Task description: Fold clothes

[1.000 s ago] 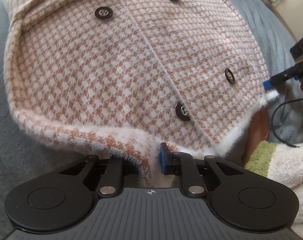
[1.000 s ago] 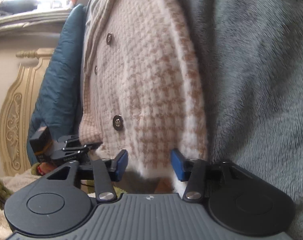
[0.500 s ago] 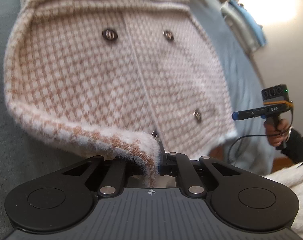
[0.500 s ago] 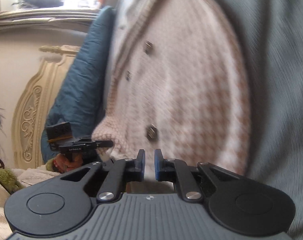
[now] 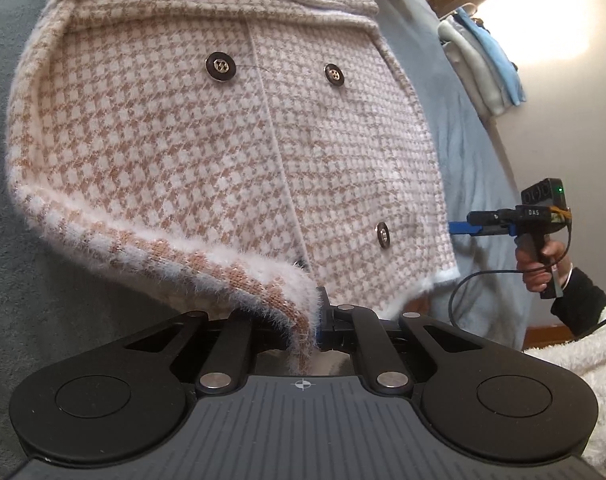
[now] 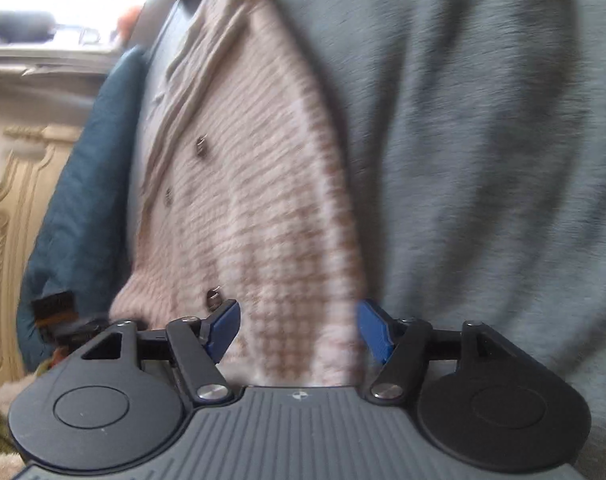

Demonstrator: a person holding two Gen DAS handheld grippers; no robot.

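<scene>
Pinching hem [image 5: 287,300], left tongs [image 5: 318,320] alone.

The only readable lettering is "DAS", in small white capitals on the black body of the right gripper [image 5: 461,227] as the left wrist view shows it, just behind its blue fingers and beside the grey blanket's [image 5: 475,168] right edge.

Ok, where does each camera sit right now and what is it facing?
Left wrist: on the left hand-held gripper, shut on the houndstooth jacket hem, looking up its buttoned front; the right hand-held gripper and its hand show at right.
Right wrist: on the right hand-held gripper, jaws just opened, nothing pinched, facing along the jacket on the grey blanket.
Shared: jacket, blanket.
</scene>
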